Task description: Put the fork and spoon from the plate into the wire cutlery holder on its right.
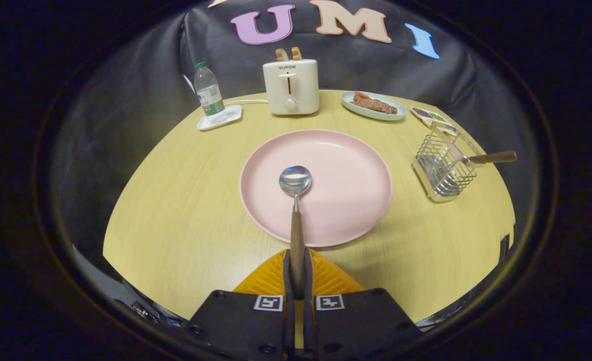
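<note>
Spoon clamped in gripper over plate; fork in holder.

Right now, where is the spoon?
In the gripper view the spoon is held by its wooden handle between the gripper fingers, its bowl over the pink plate, left of the wire cutlery holder.

Spoon over plate, wire holder to its right

Gripper clamped on spoon handle, bowl over pink plate. Fork leaned in wire holder, right of plate.
</note>
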Available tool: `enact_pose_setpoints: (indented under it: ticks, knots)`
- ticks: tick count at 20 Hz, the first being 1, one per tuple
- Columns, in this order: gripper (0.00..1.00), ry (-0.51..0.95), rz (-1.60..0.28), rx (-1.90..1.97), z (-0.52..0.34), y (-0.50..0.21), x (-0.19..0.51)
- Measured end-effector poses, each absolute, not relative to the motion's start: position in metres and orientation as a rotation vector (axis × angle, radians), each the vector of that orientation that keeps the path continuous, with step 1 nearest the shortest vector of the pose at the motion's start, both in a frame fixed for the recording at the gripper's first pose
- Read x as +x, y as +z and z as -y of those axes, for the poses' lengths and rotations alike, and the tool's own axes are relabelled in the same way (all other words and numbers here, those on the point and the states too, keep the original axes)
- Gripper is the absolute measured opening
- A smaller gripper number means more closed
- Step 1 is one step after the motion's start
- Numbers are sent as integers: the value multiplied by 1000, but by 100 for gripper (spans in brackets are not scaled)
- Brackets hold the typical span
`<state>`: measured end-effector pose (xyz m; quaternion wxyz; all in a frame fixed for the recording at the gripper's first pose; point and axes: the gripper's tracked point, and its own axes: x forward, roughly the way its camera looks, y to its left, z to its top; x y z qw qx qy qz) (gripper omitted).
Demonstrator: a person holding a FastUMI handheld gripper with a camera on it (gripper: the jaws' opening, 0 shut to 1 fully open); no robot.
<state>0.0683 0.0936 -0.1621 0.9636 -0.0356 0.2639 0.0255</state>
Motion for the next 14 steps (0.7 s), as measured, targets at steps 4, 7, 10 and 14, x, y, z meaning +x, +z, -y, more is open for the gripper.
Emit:
enact_pose_setpoints:
  ticks: [4, 7, 10, 14]
  knots:
    - [4, 65, -543, -47, -93, -161, 68]
    - [4, 67, -541, -28, -89, -153, 63]
    - [4, 82, -538, -21, -85, -143, 60]
    - [4, 101, -535, 0, -79, -123, 54]
